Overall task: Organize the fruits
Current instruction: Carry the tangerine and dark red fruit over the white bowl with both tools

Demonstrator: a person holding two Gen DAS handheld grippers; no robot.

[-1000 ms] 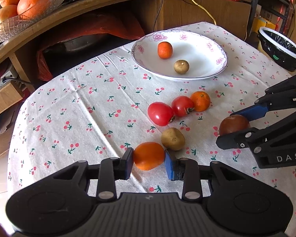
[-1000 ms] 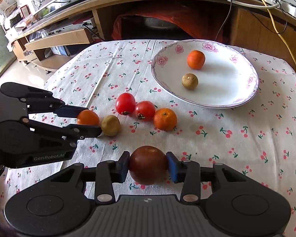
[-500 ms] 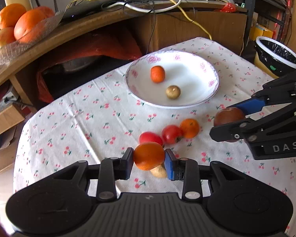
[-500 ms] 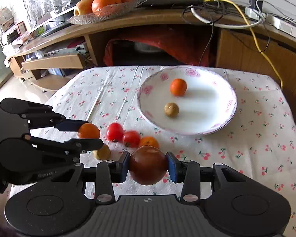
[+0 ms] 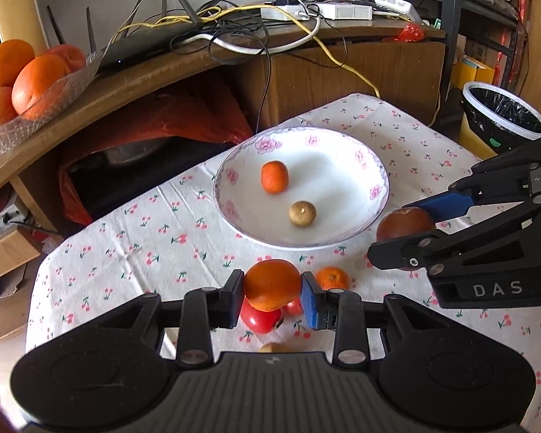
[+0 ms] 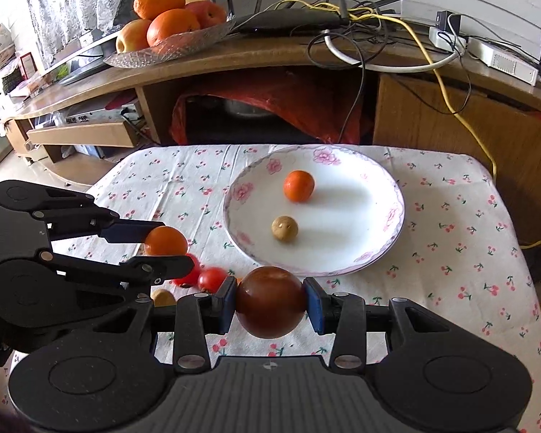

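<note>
Orange-skinned and glossy, a persimmon-like fruit (image 5: 272, 284) is pinched between the pads of the left gripper (image 5: 272, 290), held clear above the cherry-print tablecloth (image 5: 133, 252). Beside it, the right gripper (image 6: 270, 303) clamps a dark reddish-brown fruit (image 6: 270, 301), possibly a plum or dark tomato; the view does not settle which. Both fruits hang in front of a white floral-rimmed plate (image 6: 386, 249), where a small mandarin (image 6: 298, 186) and a round tan fruit (image 6: 285, 228) lie slightly apart. On the cloth under the grippers sit red tomatoes (image 6: 212, 278), another mandarin (image 5: 331, 277) and a partly hidden tan fruit (image 6: 163, 297). Behind the table, a wooden cabinet (image 6: 432, 108) carries tangled cables (image 6: 378, 32) and a glass dish (image 6: 184, 45) of oranges and apples. A lined bin (image 5: 501, 119) stands at the right.
</note>
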